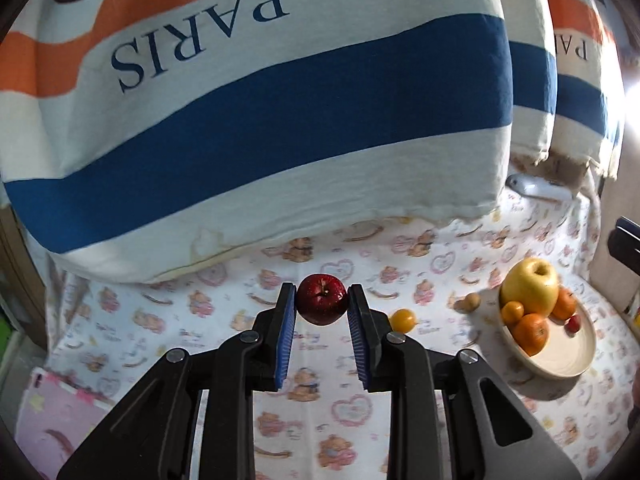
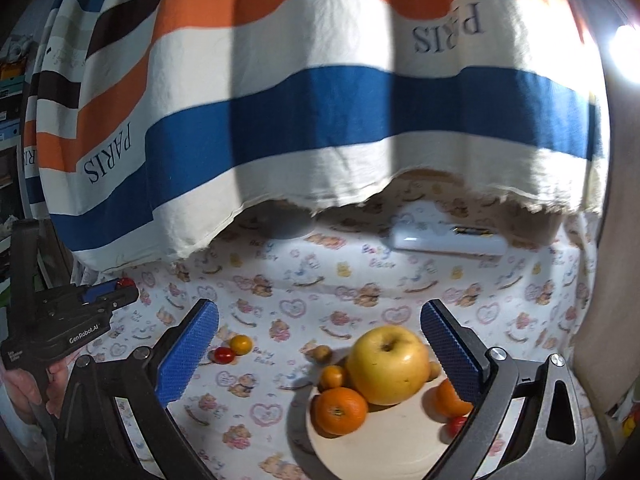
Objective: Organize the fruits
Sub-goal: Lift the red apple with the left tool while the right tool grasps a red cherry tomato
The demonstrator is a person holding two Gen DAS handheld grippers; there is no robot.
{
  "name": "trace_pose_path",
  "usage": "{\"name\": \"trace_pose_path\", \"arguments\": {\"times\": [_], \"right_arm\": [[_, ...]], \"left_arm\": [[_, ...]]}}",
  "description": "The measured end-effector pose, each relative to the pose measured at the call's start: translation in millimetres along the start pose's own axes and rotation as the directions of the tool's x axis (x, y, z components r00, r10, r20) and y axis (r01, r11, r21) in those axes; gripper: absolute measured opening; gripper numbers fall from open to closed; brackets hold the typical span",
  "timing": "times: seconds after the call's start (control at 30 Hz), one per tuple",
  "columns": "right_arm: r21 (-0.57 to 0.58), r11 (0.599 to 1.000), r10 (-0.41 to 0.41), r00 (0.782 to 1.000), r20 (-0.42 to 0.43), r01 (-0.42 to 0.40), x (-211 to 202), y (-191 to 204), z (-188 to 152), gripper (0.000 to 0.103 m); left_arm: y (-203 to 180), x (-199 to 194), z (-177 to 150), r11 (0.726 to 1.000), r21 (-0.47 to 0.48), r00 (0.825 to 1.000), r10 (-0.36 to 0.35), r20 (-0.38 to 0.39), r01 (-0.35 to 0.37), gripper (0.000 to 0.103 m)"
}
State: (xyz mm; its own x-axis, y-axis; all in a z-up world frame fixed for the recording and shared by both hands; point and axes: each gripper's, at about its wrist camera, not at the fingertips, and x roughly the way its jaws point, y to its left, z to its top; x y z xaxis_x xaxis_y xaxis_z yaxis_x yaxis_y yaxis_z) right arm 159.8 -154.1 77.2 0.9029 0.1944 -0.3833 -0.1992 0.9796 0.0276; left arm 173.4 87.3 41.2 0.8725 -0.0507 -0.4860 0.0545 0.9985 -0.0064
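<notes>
My left gripper is shut on a dark red apple and holds it above the bear-print cloth. A cream bowl at the right holds a big yellow apple, oranges and a small red fruit. My right gripper is open and empty over the same bowl, its fingers either side of the yellow apple. Loose on the cloth lie a small yellow fruit, a red cherry tomato and a small brown fruit. The left gripper shows at the far left.
A striped towel marked PARIS hangs at the back over the cloth. A white tube-shaped object lies under its edge. A pink mat lies at the front left. A bright lamp glares at the upper right.
</notes>
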Motion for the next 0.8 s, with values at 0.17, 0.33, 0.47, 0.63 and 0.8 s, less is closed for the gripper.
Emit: {"name": "trace_pose_path", "arguments": {"times": [0.17, 0.33, 0.47, 0.63, 0.8], "right_arm": [[-0.007, 1.000, 0.024, 0.999, -0.045, -0.024, 26.7, 24.3, 1.9, 0.102], [0.035, 0.994, 0.104, 0.986, -0.133, -0.100, 59.1, 46.0, -1.9, 0.102], [0.039, 0.989, 0.150, 0.972, -0.178, -0.146, 84.6, 63.9, -10.4, 0.102], [0.016, 0.982, 0.184, 0.940, -0.288, -0.187, 121.4, 85.0, -30.1, 0.087], [0.015, 0.979, 0.195, 0.913, -0.358, -0.203, 145.0, 96.5, -49.2, 0.078]], "left_arm": [[10.3, 5.6, -2.6, 0.999, -0.044, 1.000, -0.019, -0.021, 0.018, 0.025], [26.9, 16.2, -9.2, 0.996, -0.094, 0.999, -0.008, -0.046, 0.003, 0.025], [41.9, 23.4, -14.8, 0.990, -0.142, 0.998, 0.002, -0.066, -0.011, 0.025], [54.6, 28.2, -18.5, 0.984, -0.178, 0.997, 0.015, -0.080, -0.029, 0.025], [57.1, 31.6, -21.9, 0.985, -0.168, 0.996, 0.027, -0.086, -0.041, 0.025]]}}
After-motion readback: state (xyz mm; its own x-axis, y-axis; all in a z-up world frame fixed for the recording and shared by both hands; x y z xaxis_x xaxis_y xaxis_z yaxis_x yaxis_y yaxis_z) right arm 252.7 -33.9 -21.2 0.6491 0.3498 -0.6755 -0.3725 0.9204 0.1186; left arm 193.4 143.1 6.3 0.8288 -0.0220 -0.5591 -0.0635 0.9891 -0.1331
